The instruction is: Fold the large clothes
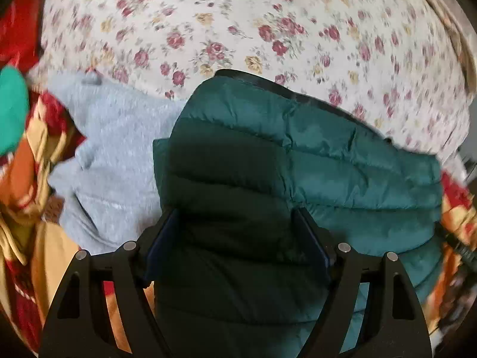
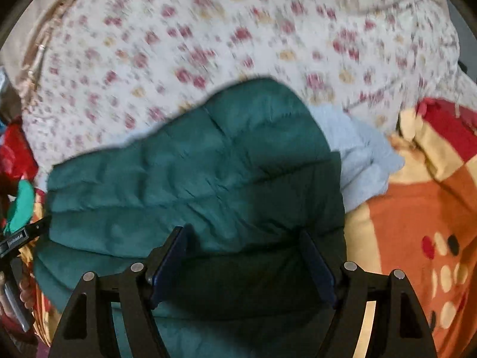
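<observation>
Both grippers are seen with jaws spread wide over a dark green quilted puffer jacket (image 1: 313,161). Nothing is clamped by the left gripper (image 1: 235,235): its blue-padded black fingers (image 1: 161,247) stand apart, and the jacket's puffy, stitched bands lie between and ahead of them. To its left, a pale blue fleecy garment (image 1: 113,155) is bunched in soft folds, touching the jacket's edge. Ahead, a white sheet printed with small red and yellow roses (image 1: 238,24) is spread flat. The right gripper (image 2: 244,256) is likewise held open over the jacket, whose slick fabric is creased and rounded at its far end. To its right, a blanket patterned in orange, cream and red blocks (image 2: 417,208) is rumpled.
</observation>
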A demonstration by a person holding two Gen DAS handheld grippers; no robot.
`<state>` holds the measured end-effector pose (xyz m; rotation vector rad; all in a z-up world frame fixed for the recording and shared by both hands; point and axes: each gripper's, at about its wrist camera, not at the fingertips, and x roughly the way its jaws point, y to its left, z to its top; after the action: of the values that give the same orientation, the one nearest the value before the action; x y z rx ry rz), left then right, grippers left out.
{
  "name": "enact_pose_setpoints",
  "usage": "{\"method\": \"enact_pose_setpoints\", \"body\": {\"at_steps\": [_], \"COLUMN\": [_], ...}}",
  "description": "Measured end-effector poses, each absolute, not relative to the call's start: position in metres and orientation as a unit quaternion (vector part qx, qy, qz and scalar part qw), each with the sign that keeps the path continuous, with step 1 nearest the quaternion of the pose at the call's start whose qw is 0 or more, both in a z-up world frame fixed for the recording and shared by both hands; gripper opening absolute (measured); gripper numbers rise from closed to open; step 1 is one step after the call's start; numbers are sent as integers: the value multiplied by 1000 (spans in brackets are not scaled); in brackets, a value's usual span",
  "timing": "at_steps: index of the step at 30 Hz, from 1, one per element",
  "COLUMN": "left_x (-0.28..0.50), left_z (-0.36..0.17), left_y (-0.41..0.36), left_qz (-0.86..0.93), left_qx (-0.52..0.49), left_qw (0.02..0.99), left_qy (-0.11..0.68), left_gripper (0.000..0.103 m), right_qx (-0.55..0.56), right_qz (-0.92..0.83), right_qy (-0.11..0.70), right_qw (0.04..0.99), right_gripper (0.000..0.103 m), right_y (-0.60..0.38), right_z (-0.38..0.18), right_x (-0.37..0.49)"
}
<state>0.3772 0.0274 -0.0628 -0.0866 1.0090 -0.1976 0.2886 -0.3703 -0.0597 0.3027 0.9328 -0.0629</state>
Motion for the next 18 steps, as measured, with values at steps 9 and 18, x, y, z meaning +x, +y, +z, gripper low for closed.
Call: {"method": "enact_pose_setpoints", "body": {"at_steps": [9, 18], "left_x": [368, 370], "left_z": [-47, -108], "left_y": [90, 72], "left_qz": [-148, -292], "left_qx": [-142, -217], "left_qw": [855, 764], "left_qy": [476, 533], "left_gripper": [79, 100], "right_qx": [202, 425], "right_qz": [-32, 98], "right_qy": [436, 448], "right_qw": [876, 780], "right_gripper": [90, 94], "right_y": [-414, -442], "right_z": [-60, -137], "right_x": [271, 282]}}
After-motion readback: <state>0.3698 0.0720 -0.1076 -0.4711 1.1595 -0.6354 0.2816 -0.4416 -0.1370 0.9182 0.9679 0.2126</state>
